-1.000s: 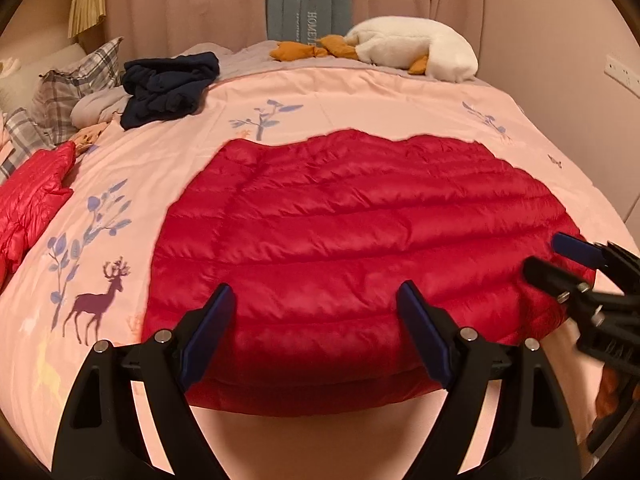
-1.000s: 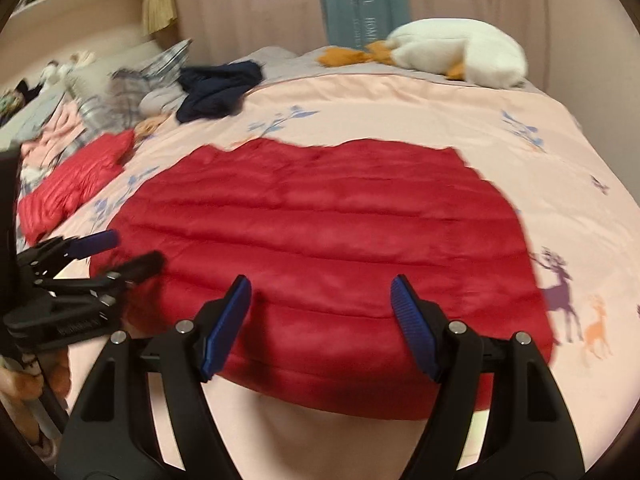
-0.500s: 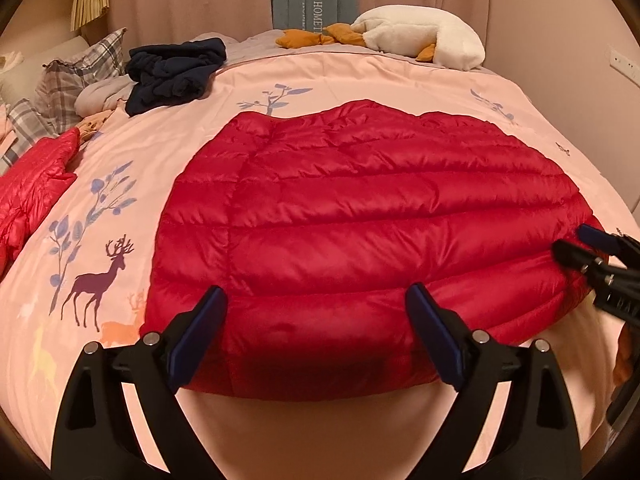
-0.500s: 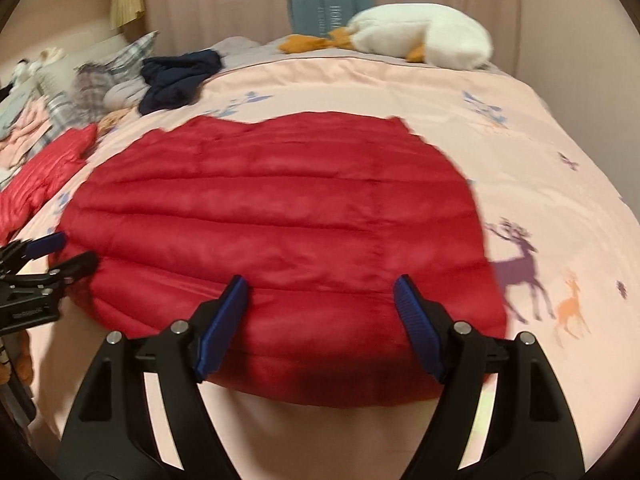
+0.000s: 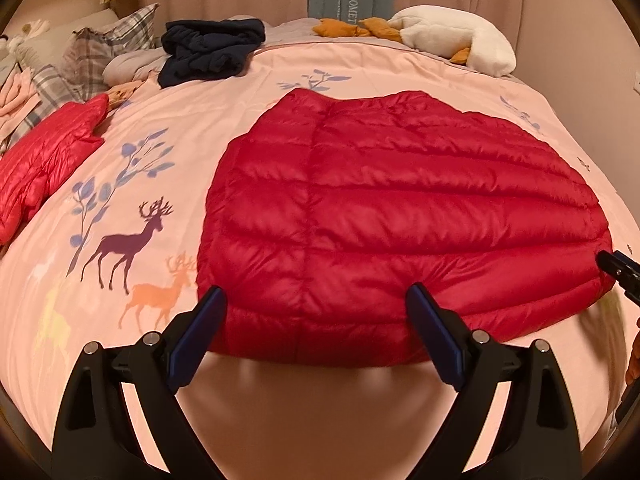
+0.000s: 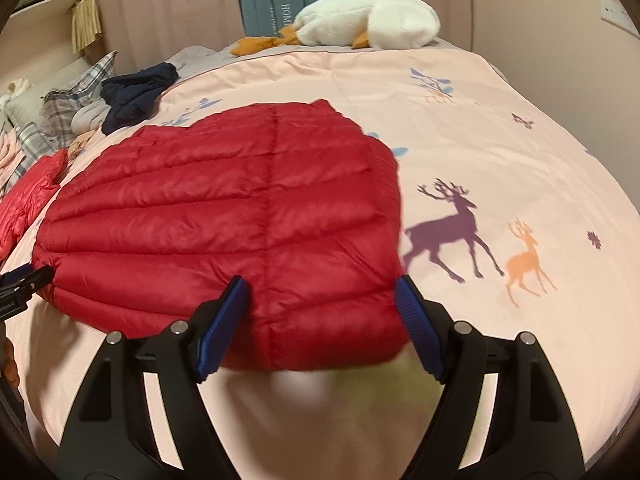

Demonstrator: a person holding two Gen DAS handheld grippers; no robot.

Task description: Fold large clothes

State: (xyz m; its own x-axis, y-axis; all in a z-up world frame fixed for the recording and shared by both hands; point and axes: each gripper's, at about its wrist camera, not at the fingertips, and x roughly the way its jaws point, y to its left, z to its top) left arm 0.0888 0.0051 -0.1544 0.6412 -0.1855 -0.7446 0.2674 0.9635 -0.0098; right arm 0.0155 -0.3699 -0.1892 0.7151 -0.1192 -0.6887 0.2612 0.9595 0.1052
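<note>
**Two grippers line up on the near hem of a red down jacket**

We hold both grippers over the near edge of a bed point(image 5: 304, 408), where a red quilted jacket point(image 5: 400, 208) lies spread flat on a pink cover printed with deer and branches. In the left wrist view the jacket fills the centre and right of the frame, its long axis running left to right and its puffed channels following that line. The left gripper point(image 5: 316, 320), at the lower centre, has its blue-padded jaws spread wide, with the hem's left end showing between them; nothing is pinched. The right gripper point(image 6: 320, 304), seen at the lower centre of its own view, is likewise spread, framing the hem's right corner, its right pad just at the jacket's side edge. Whether either pad touches the fabric we cannot tell.

Each gripper sits nearest its own end of the hem, and each appears at the far edge of the other's frame. In our judgement the next move turns on that pairing: both jaws would need to close on the hem and carry it away from us, toward the jacket's far edge in the upper centre.

No containers are in sight. A second red garment point(image 5: 44, 160) lies at the left edge, a dark blue pile point(image 5: 208, 50) at upper left, and a white plush toy point(image 5: 452, 38) at upper right, all well apart from the jacket.
</note>
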